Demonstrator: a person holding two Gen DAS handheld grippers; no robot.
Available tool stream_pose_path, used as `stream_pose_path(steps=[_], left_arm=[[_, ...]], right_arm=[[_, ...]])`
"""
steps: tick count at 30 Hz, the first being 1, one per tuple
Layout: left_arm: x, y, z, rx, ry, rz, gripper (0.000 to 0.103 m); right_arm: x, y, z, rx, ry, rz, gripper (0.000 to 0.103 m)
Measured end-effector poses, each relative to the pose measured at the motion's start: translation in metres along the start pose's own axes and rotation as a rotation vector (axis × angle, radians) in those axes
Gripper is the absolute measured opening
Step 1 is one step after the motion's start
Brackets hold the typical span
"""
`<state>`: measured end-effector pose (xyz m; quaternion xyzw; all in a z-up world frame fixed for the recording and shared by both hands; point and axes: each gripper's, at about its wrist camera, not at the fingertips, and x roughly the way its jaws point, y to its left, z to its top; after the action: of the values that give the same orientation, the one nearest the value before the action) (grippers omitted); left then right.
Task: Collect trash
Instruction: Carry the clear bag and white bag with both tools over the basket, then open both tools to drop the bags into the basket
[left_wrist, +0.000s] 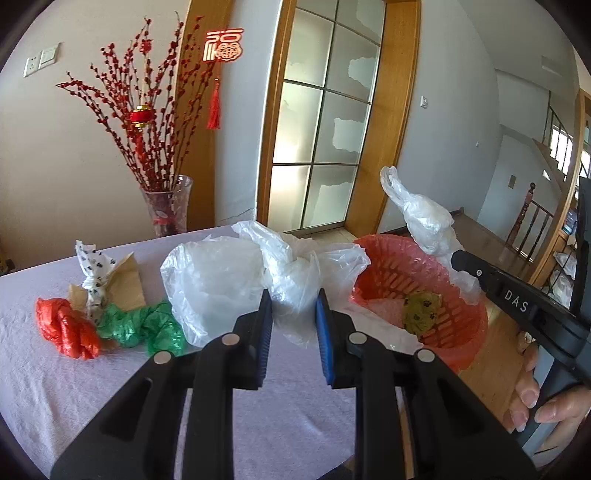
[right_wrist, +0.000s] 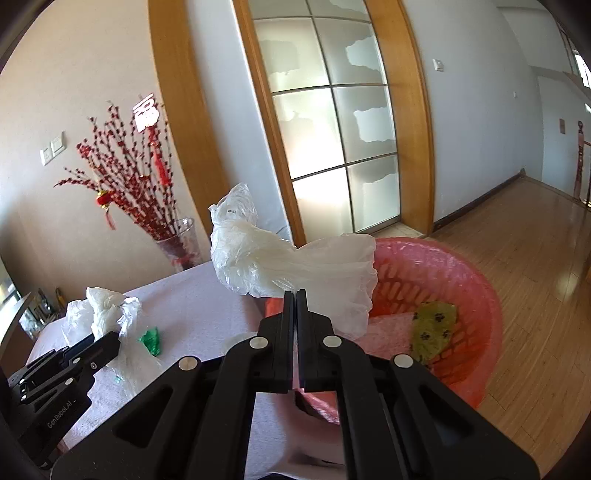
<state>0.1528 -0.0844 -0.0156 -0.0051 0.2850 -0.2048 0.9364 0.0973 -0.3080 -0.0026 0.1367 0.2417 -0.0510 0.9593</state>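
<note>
right wrist view: white plastic bag (right_wrist: 295, 266) pinched tight in my right gripper (right_wrist: 295, 295), fingers closed on it, bag held above the rim of the red basket (right_wrist: 480, 295), a green paw-print wrapper (right_wrist: 432, 330) lying inside. my left gripper (left_wrist: 293, 299) sits part-open with nothing between the fingers, just short of a pile of clear bags (left_wrist: 240, 280) on the table (left_wrist: 55, 387). further left, a green bag (left_wrist: 147, 326), a red bag (left_wrist: 68, 328), a vase of red branches (left_wrist: 168, 206) behind.
</note>
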Motion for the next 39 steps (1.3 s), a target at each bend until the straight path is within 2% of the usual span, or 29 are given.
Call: stream_pose_path(steps=[10, 19, 31, 36, 37, 39], left_arm=[[0.031, -0.048, 0.01, 0.059, 0.016, -0.111, 0.023], [0.063, -0.077, 0.013, 0.088, 0.053, -0.194, 0.023], [0.103, -0.103, 0.019, 0.104, 0.096, -0.242, 0.023], [0.124, -0.106, 0.018, 0.103, 0.119, -0.234, 0.029], [0.128, -0.107, 0.016, 0.103, 0.125, -0.231, 0.033], [0.133, -0.106, 0.013, 0.1, 0.139, -0.227, 0.039]], right_arm=[[-0.006, -0.05, 0.006, 0.081, -0.029, -0.081, 0.002], [-0.001, -0.078, 0.008, 0.153, -0.03, -0.106, 0.002], [0.014, -0.102, 0.011, 0.23, -0.023, -0.095, 0.002], [0.022, -0.121, 0.014, 0.289, -0.02, -0.074, 0.003], [0.025, -0.125, 0.013, 0.302, -0.011, -0.062, 0.005], [0.032, -0.13, 0.011, 0.323, 0.01, -0.057, 0.017]])
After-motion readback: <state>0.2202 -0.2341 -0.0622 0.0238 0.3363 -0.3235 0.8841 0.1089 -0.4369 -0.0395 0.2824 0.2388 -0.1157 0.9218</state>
